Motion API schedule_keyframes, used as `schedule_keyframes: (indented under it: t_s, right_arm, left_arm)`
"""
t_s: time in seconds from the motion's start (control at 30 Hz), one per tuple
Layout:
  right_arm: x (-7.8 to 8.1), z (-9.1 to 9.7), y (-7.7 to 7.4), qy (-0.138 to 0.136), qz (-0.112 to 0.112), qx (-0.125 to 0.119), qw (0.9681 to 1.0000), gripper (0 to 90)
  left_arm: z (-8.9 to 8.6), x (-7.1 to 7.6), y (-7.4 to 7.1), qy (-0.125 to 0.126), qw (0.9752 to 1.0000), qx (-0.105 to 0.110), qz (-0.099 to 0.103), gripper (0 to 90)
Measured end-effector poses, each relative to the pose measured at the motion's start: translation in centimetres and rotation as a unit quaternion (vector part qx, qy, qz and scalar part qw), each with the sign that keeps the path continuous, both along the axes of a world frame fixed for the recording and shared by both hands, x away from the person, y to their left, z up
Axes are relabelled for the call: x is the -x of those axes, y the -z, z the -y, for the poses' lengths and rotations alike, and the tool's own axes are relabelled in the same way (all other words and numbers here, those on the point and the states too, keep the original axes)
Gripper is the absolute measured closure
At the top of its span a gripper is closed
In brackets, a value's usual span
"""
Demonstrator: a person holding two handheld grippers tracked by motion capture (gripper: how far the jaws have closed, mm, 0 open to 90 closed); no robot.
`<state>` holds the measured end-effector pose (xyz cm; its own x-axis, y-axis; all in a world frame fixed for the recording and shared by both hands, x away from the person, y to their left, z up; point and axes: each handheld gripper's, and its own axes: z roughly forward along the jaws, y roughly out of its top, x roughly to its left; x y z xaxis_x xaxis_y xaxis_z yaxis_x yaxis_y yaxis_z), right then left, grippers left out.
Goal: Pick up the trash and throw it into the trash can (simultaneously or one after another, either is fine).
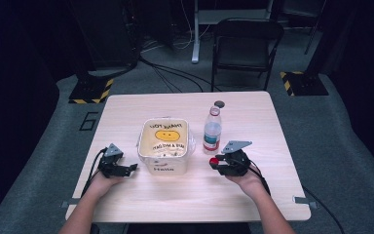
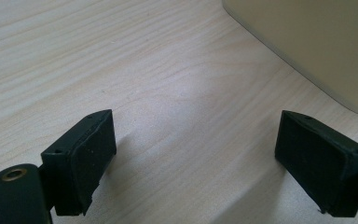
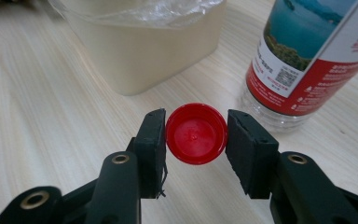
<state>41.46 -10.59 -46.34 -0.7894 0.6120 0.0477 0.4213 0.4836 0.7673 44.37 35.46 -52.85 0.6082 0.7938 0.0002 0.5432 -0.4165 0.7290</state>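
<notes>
Red bottle cap (image 3: 196, 134) is sitting pinched between the right gripper (image 3: 196, 135) pads, centre frame. Left gripper (image 2: 193, 158) is gaping wide, holding nothing, at the lower frame.

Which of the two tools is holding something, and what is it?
The right tool, beside the water bottle: its jaws are shut on a red bottle cap. The left tool, left of the lined bin, stands open over bare table.

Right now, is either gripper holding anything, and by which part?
The right gripper holds the red bottle cap, pinched by its rim on opposite sides. The left gripper is open over the table, holding nothing.
</notes>
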Motion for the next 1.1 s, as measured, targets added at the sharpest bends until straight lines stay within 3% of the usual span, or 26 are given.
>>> schedule_keyframes:
  t_s: [0.3,0.5,1.1]
  right_arm:
    - [-0.2,-1.0,-1.2,-0.013,-0.006,-0.019,0.9997,57.6]
    - [-0.3,-1.9,-2.2,-0.023,0.002,-0.013,0.9997,57.6]
    - [-0.4,-3.5,-6.8,-0.045,0.016,-0.019,0.9987,57.6]
  left_arm:
    - [0.0,0.0,0.0,0.000,1.0000,0.000,0.000,12.1]
    - [0.0,0.0,0.0,0.001,1.0000,-0.001,0.000,12.1]
    - [0.0,0.0,0.0,0.001,1.0000,-0.001,0.000,12.1]
